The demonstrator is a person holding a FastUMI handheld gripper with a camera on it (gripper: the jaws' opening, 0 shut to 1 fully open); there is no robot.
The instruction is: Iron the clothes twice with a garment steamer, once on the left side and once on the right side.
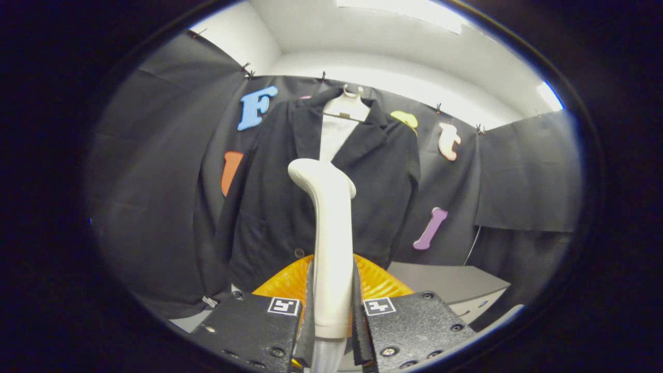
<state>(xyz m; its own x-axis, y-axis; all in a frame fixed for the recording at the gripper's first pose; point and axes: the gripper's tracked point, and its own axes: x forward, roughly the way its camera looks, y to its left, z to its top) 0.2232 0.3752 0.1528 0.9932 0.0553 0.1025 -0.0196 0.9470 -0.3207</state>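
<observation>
A recording booth: black cloth walls (pixel 155 171) pinned up under a plain white ceiling (pixel 373 41).

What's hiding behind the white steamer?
The gripper is shut on the steamer. Behind it hang the black jacket and, lower, an orange basket. The steamer covers the jacket's front opening.

Your gripper (pixel 332 305) has both fingers pressed on the white garment steamer (pixel 331 243), and its handle hides the middle of the black jacket (pixel 269 207) and much of the orange object (pixel 290 282) behind it, so you cannot tell what that object is. The steamer's hose end runs out of view below the fingers. The jacket's hem is hidden behind the orange object and the fingers.
</observation>
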